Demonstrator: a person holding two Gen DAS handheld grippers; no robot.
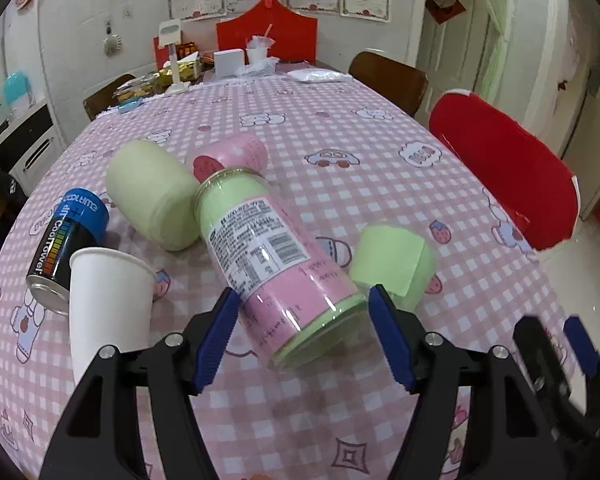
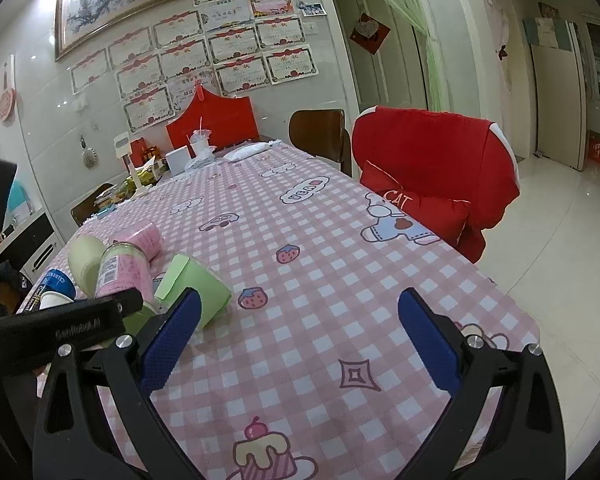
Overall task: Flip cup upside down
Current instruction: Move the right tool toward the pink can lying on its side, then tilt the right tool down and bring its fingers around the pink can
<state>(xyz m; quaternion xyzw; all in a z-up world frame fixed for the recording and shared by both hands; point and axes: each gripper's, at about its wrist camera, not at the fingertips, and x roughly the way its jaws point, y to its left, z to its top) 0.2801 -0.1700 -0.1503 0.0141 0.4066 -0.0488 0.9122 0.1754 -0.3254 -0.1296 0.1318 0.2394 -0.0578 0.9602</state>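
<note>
A clear glass cup (image 1: 272, 264) lined with pink and green paper and a barcode label is tilted, its rim toward the far side and its base near me. My left gripper (image 1: 300, 316) is shut on its lower end with the blue pads either side, holding it above the pink checked tablecloth (image 1: 340, 184). The cup also shows in the right wrist view (image 2: 118, 272). My right gripper (image 2: 300, 328) is open and empty over the cloth, to the right of the cup.
Around the cup lie a white paper cup (image 1: 108, 300), a black and blue can (image 1: 66, 244), a cream roll (image 1: 152, 196), a pink roll (image 1: 232, 156) and a green paper cup (image 1: 392, 266). A red-covered chair (image 2: 436, 176) stands at the right edge. Clutter sits at the far end.
</note>
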